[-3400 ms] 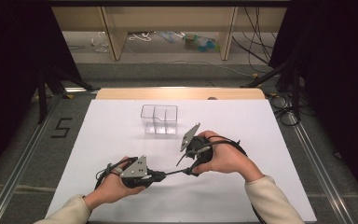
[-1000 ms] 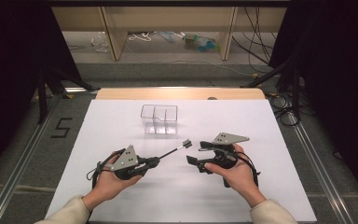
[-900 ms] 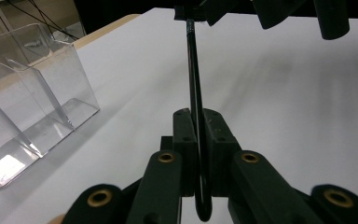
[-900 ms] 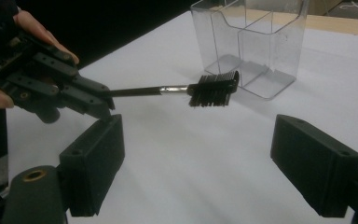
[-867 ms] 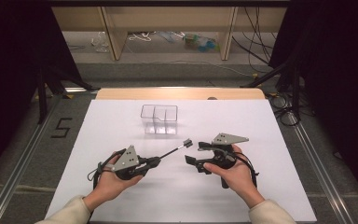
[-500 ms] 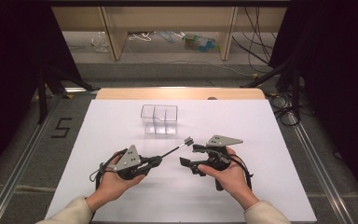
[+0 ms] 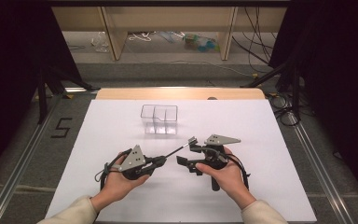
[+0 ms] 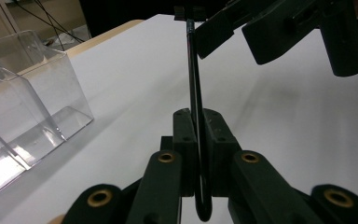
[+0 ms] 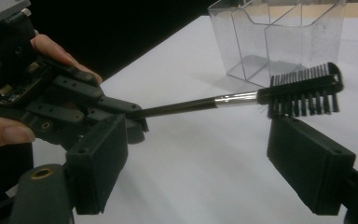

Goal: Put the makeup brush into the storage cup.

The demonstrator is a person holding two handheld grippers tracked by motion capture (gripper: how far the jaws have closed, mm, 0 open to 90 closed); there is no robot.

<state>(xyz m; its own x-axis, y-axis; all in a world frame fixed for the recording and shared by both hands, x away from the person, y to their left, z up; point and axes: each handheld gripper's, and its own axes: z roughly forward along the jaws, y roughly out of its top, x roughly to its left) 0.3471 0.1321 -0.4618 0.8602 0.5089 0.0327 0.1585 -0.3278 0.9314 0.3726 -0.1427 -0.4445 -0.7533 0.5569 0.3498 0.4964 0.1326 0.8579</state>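
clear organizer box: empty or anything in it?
Empty: the clear organizer box shows bare compartments in the right gripper view.

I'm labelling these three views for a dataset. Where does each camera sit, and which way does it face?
High view: above the person's side, looking forward and down at table; both hands show.
Left gripper view: on left gripper, looking along the brush clamped in it.
Right gripper view: on right gripper, jaws open.
All three share the clear organizer.

Slim black comb-brush held level, near clear divided box.
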